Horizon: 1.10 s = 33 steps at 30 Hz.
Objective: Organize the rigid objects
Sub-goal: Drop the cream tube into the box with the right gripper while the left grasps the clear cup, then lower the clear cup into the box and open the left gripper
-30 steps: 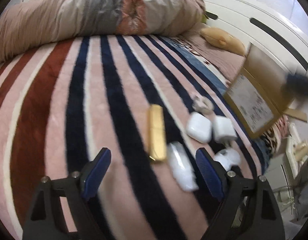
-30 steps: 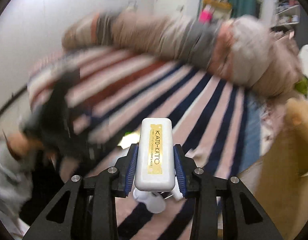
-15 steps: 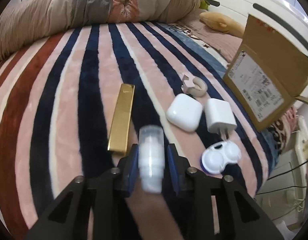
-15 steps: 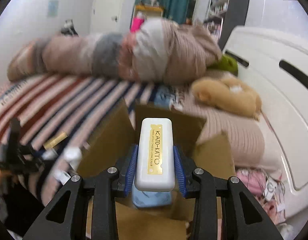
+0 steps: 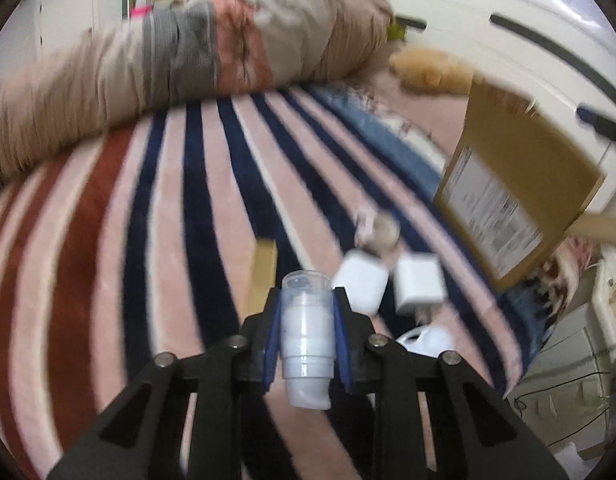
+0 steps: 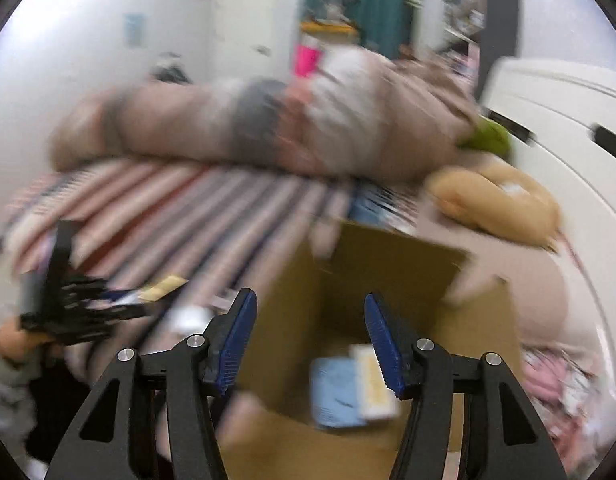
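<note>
My left gripper (image 5: 306, 312) is shut on a small white plastic bottle (image 5: 306, 336) with a clear cap, held above the striped blanket (image 5: 179, 216). Below it lie a gold bar-shaped box (image 5: 261, 272), a white earbud case (image 5: 360, 286), a white charger plug (image 5: 420, 286), a tape roll (image 5: 382, 232) and a white contact lens case (image 5: 428, 338). My right gripper (image 6: 308, 338) is open and empty above the open cardboard box (image 6: 372, 280). The white KATO-KATO case (image 6: 374, 380) lies inside the box beside a light blue item (image 6: 336, 392).
The cardboard box (image 5: 520, 200) stands at the bed's right edge. A rolled beige and grey quilt (image 5: 179, 56) lies across the far side. A tan plush pillow (image 6: 496, 204) sits by the white headboard (image 6: 556, 128). The left gripper shows blurred in the right wrist view (image 6: 67, 300).
My right gripper opened and let the KATO-KATO case drop into the box. My left gripper, shut on the white bottle, lifted it up off the blanket.
</note>
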### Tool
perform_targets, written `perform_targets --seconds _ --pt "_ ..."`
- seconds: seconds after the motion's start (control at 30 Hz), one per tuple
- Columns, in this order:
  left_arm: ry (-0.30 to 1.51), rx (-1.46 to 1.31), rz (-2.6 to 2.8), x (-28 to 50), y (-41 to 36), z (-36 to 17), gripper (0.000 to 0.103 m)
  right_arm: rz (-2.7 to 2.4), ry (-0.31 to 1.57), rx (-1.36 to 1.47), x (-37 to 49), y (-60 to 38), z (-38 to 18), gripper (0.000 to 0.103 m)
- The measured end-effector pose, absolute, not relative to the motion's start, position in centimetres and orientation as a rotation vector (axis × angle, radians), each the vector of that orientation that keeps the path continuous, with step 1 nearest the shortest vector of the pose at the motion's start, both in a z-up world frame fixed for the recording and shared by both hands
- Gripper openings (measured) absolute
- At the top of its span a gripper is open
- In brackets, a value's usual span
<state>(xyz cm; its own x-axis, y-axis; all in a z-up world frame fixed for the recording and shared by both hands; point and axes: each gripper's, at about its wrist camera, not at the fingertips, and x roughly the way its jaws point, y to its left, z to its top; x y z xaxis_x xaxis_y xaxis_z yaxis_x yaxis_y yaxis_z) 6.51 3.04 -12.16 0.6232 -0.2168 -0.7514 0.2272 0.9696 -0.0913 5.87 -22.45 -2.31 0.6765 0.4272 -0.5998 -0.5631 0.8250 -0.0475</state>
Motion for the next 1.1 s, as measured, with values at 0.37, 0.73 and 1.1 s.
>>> perform_targets --seconds 0.37,0.73,1.1 --pt "0.729 0.183 -0.449 9.1 -4.3 2.4 0.021 0.836 0.766 -0.209 1.0 -13.8 -11.9 0.052" --pt "0.957 0.258 -0.750 13.7 -18.8 -1.1 0.024 0.664 0.793 -0.173 1.8 -14.3 -20.7 0.053" --pt "0.883 0.161 -0.689 12.7 -13.5 0.5 0.072 0.622 0.763 -0.136 2.9 -11.9 -20.9 0.068"
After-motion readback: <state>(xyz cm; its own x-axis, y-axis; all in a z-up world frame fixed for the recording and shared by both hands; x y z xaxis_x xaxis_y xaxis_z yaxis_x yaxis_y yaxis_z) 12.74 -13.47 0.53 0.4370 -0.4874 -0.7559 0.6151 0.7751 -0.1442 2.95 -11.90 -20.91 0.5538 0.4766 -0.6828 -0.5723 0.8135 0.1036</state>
